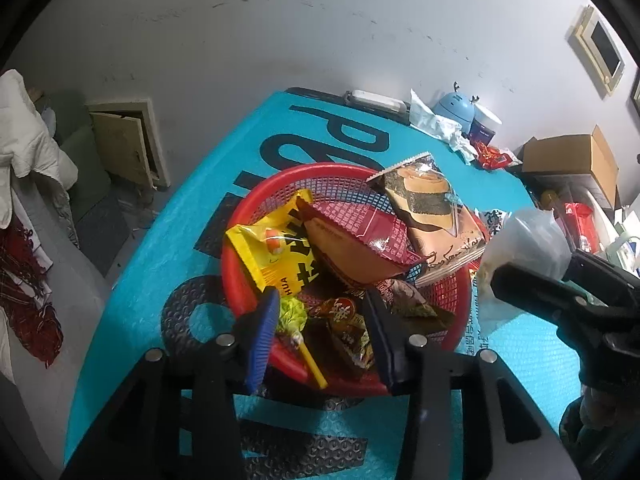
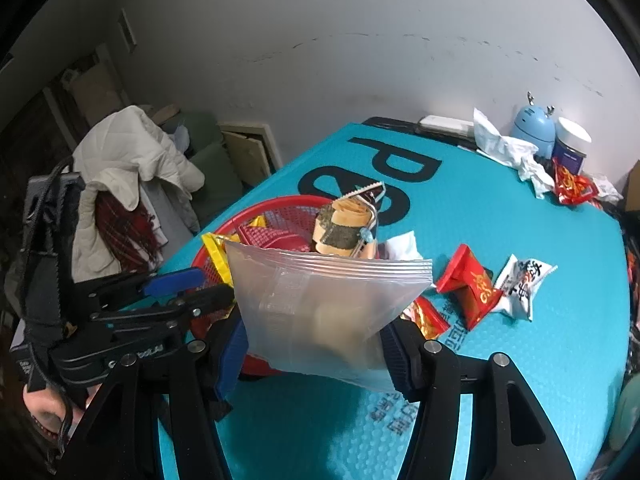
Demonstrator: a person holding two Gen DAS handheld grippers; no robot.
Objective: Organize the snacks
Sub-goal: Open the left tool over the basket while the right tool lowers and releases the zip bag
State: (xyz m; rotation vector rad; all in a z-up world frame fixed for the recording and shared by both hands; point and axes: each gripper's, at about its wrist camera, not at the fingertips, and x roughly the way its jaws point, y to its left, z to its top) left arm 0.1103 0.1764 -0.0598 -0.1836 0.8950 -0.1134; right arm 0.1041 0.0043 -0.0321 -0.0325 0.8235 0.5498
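Left wrist view: left gripper (image 1: 320, 332) hangs over the near rim of the red basket (image 1: 276, 184), jaws part-open with nothing pinched; wrapped sweets and a lollipop (image 1: 298, 330) lie directly below between the fingers. Yellow packet (image 1: 276, 248) sits ahead-left, seaweed roll pack (image 1: 436, 208) ahead-right, leaning on the far rim.

Right wrist view: right gripper (image 2: 316, 344) clamps a frosted zip bag (image 2: 324, 304), sealed edge up and tilted, long axis across the jaws. Basket lies just ahead-left; the left gripper crowds that side. Loose red packet (image 2: 468, 288) and white packet (image 2: 520, 284) wait ahead-right on the counter (image 2: 540, 360). Right hand is nearer them.
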